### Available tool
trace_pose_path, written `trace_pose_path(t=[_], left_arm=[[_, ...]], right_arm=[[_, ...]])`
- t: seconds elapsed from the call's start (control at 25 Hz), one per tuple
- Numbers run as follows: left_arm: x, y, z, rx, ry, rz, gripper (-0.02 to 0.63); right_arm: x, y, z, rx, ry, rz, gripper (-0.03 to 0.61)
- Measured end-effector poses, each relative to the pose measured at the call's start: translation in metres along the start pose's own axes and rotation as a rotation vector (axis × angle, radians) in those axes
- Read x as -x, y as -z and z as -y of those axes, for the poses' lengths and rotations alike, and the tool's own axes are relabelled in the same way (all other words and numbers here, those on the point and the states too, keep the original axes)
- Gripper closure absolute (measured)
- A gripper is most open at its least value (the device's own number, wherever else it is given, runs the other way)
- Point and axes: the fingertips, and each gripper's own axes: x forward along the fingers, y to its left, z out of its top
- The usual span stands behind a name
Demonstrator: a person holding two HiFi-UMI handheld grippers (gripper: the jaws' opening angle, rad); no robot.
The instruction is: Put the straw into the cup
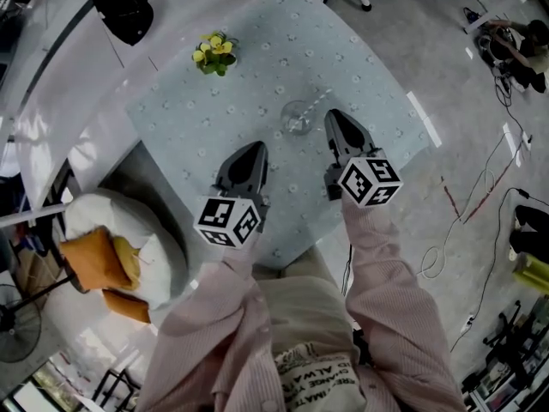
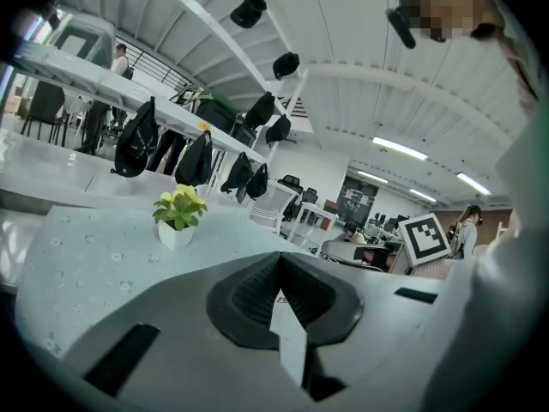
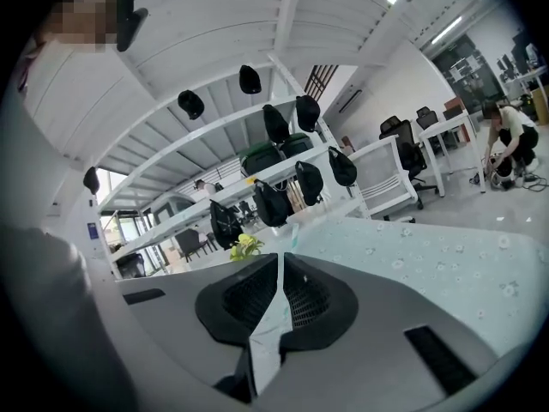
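In the head view a clear cup (image 1: pixel 297 121) stands on the pale patterned tablecloth (image 1: pixel 197 118). A pale straw (image 1: pixel 318 101) stands in it, leaning to the upper right. My right gripper (image 1: pixel 331 115) hovers just right of the cup, jaws together and nothing between them. Lower left of the cup, and apart from it, my left gripper (image 1: pixel 256 146) is also shut and empty. In the right gripper view (image 3: pixel 280 263) a thin pale tip of the straw (image 3: pixel 294 233) peeks over the closed jaws. The left gripper view (image 2: pixel 279 263) shows closed jaws; the cup is hidden there.
A small potted plant (image 1: pixel 214 54) with yellow flowers stands at the table's far side, also visible as the plant (image 2: pixel 178 217) in the left gripper view. A black bag (image 1: pixel 124 13) lies at the back left. A white chair with orange cushions (image 1: pixel 94 260) stands left of the table.
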Motion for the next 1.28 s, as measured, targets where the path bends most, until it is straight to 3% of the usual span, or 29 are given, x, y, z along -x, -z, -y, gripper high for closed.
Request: trace_pose_path(t=[0.32, 0.76, 1.28], left_arm=[[0.037, -0.021, 0.015, -0.072, 0.044, 0.055, 0.614], [0.087, -0.055, 0.030, -0.142, 0.081, 0.119, 0.614], [0.115, -0.086, 0.025, -0.175, 0.058, 0.189, 0.614]], right_arm=[[0.035, -0.018, -0.032, 0.058, -0.015, 0.057, 0.577], [0.088, -0.048, -0.087, 0.284, -0.029, 0.102, 0.578], [0.120, -0.066, -0.108, 0.319, -0.031, 0.137, 0.578]])
